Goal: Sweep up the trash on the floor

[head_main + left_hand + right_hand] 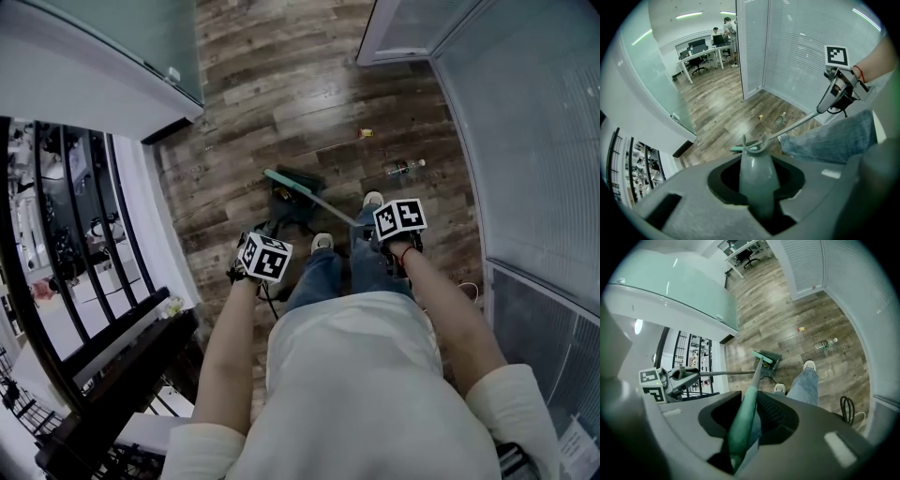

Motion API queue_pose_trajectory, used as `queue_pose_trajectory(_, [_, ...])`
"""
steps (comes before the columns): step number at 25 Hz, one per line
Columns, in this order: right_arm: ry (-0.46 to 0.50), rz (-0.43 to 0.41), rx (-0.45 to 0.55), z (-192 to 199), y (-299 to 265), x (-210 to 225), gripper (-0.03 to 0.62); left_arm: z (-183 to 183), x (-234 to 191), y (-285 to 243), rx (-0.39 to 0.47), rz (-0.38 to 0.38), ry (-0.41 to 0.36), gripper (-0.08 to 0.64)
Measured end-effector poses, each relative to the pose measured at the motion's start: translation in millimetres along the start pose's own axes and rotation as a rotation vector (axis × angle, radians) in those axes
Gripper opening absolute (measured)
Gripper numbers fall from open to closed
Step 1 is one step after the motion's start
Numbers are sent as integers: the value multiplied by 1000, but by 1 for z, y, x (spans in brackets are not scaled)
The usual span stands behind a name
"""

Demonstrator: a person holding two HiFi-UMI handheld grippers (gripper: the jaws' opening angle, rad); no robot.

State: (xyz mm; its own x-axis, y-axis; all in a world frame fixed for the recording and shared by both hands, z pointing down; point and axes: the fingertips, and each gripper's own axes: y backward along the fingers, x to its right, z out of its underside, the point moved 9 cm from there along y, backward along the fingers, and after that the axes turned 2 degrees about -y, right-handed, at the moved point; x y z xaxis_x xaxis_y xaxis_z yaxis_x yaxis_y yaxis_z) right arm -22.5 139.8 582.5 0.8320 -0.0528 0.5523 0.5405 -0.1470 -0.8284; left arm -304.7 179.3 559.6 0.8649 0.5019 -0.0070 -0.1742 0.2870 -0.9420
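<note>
Okay, I'm holding 2 tools. My right gripper [396,229] has its fingers [774,412] clamped on the green grip of 1 broom [286,183]. The broom's thin metal shaft slopes down and forward to a teal head on the wood floor [253,84]. My left gripper [257,261] has its fingers closed round the grey handle of 1 dark dustpan [292,211]. The dustpan sits on the floor right beside the broom head, just ahead of the person's 2 white shoes [322,242]. The end of that handle carries 1 U-shaped clip [755,144].

I count 2 pieces of trash on the floor, both beyond the dustpan and apart from it. 1 plastic bottle [405,167] lies on its side near the glass wall [525,141] on the right. 1 small yellow scrap [367,133] lies a little farther out. 1 black cable [846,408] lies looped on the floor by that same wall, on my right side.
</note>
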Motion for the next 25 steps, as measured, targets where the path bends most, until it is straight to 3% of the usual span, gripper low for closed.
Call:
queue_pose_trajectory(16, [-279,-160,194,32,30,16,114,6,-2,1,8,6,4,94])
queue_pose_trajectory(25, [-398,-194,327,37,54,28,115,0,-11,1,2,14,7,94])
